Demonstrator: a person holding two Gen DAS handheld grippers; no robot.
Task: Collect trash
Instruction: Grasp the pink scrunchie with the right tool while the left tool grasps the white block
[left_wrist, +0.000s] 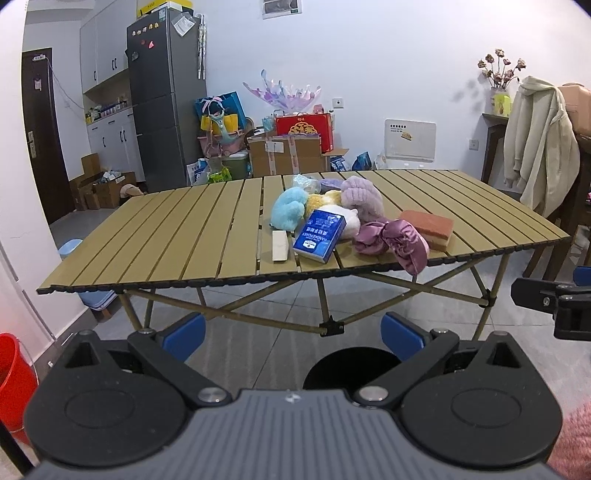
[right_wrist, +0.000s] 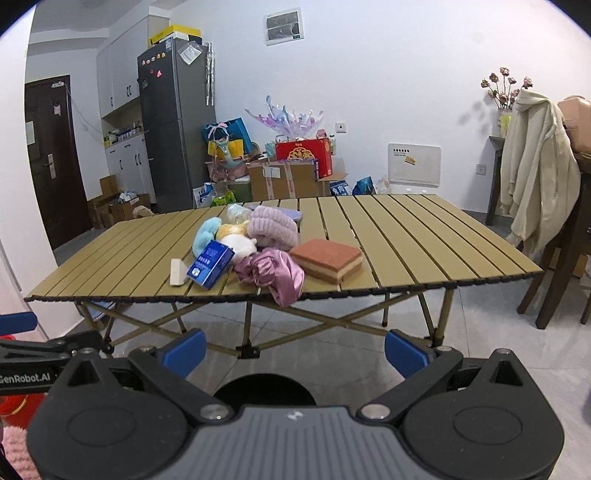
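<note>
A pile lies on the slatted folding table (left_wrist: 166, 236) (right_wrist: 424, 236): a blue tissue pack (left_wrist: 320, 233) (right_wrist: 211, 262), a small white block (left_wrist: 280, 246) (right_wrist: 177, 271), a red-topped sponge (left_wrist: 428, 229) (right_wrist: 327, 260), a purple satin cloth (left_wrist: 397, 242) (right_wrist: 275, 275), a lilac fuzzy item (left_wrist: 362, 194) (right_wrist: 272, 226), a blue plush (left_wrist: 290, 208) (right_wrist: 205, 232) and a clear plastic wrapper (left_wrist: 303, 181) (right_wrist: 236, 212). A black bin (left_wrist: 349, 367) (right_wrist: 264, 389) stands on the floor in front of the table. My left gripper (left_wrist: 293, 338) and right gripper (right_wrist: 295, 349) are open and empty, held back from the table above the bin.
A red bucket (left_wrist: 14, 376) stands on the floor at the left. A wooden chair with a cream jacket (left_wrist: 539, 140) (right_wrist: 535, 162) is at the right. Boxes and bags (left_wrist: 288, 147) (right_wrist: 288, 173) and a fridge (left_wrist: 166, 96) line the far wall.
</note>
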